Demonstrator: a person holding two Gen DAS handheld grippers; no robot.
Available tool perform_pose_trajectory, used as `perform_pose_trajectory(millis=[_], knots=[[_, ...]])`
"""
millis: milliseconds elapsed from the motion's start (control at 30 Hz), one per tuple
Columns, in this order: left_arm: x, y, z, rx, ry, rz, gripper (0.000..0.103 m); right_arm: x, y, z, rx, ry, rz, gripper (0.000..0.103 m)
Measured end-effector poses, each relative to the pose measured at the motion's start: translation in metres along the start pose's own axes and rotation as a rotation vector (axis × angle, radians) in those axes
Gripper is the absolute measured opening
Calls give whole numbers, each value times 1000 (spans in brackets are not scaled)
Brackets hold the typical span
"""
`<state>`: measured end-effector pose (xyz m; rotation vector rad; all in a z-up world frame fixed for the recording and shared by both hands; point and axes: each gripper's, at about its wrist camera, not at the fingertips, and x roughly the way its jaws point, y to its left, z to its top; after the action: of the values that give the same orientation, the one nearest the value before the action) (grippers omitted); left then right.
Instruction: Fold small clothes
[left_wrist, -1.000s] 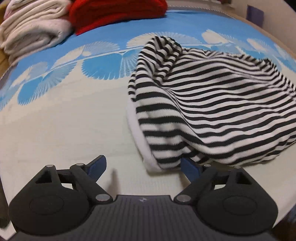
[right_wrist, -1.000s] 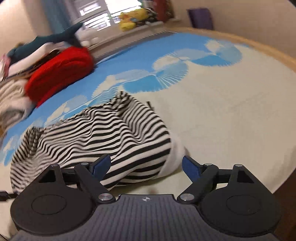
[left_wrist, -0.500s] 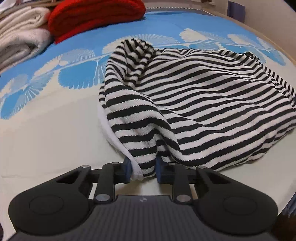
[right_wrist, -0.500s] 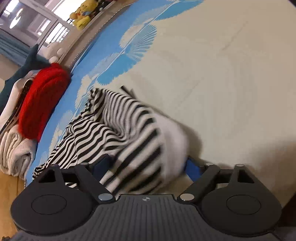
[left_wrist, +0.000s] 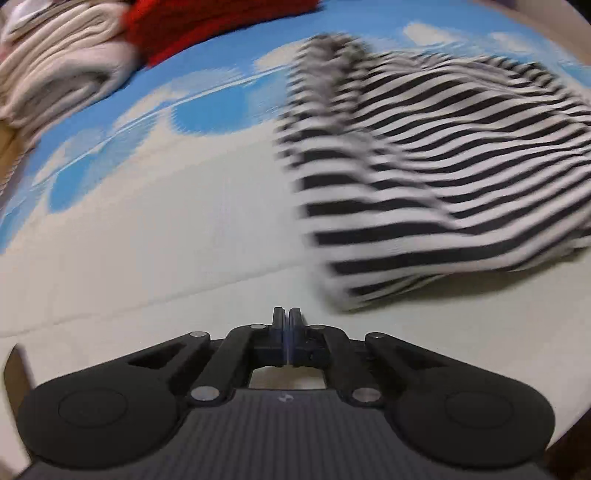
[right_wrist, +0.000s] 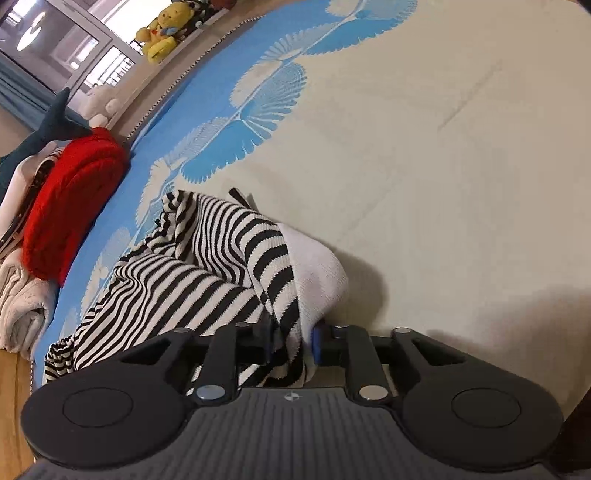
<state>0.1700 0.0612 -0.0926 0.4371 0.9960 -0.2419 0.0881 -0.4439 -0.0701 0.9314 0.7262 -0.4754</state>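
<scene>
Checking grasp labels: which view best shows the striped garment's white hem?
Right wrist. The striped garment is sharp there, its white hem bunched between the closing right gripper pads. Left wrist shows the garment motion-blurred, hem indistinct, clear of the shut left gripper.

Red knit (right_wrist: 70, 199), cream folded towels (left_wrist: 55, 70), yellow plush toy (right_wrist: 162, 31), blue-patterned bedspread (right_wrist: 424, 147)

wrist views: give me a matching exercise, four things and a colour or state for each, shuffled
Things:
1. left gripper
2. right gripper
3. soft toy on the sill
4. folded knit by the beige stack

States or colours:
A. red
B. jaws closing, striped garment between them
C. yellow
D. shut, nothing held

Pairs: 1-D, 2-B, 3-C, 4-A
</scene>
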Motion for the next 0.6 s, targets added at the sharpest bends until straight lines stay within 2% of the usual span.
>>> perform_pose_trajectory(millis=[33,67,100,133,167,200,233,300,400,533,600], knots=[[-4,7,0,-32,0,-37,4,1,1,0,2,4,-6,39],[-10,11,-1,-56,-21,-59,6,0,3,0,-3,-2,-13,43],[-19,14,-2,-68,-56,-66,18,-2,7,-1,-23,-7,-11,55],[-27,14,-4,-76,-84,-65,50,-7,9,-3,-46,-11,-1,66],[-36,14,-6,-90,-108,-61,71,-12,12,-5,-71,-20,8,70],[-43,11,-8,-108,-123,-45,100,-19,15,-8,-95,-35,11,73],[-52,8,-10,-130,-148,-25,103,-27,17,-13,-117,-52,14,76],[-68,-1,-11,-129,-182,-42,103,-44,20,-23,-148,-71,22,80],[-90,-14,-21,-199,-231,-9,103,-69,23,-39,-207,-100,53,81],[-107,-29,-44,-352,-242,-8,103,-96,23,-65,-270,-182,85,83],[-108,-35,-54,-399,-224,1,103,-98,19,-75,-269,-175,103,83]])
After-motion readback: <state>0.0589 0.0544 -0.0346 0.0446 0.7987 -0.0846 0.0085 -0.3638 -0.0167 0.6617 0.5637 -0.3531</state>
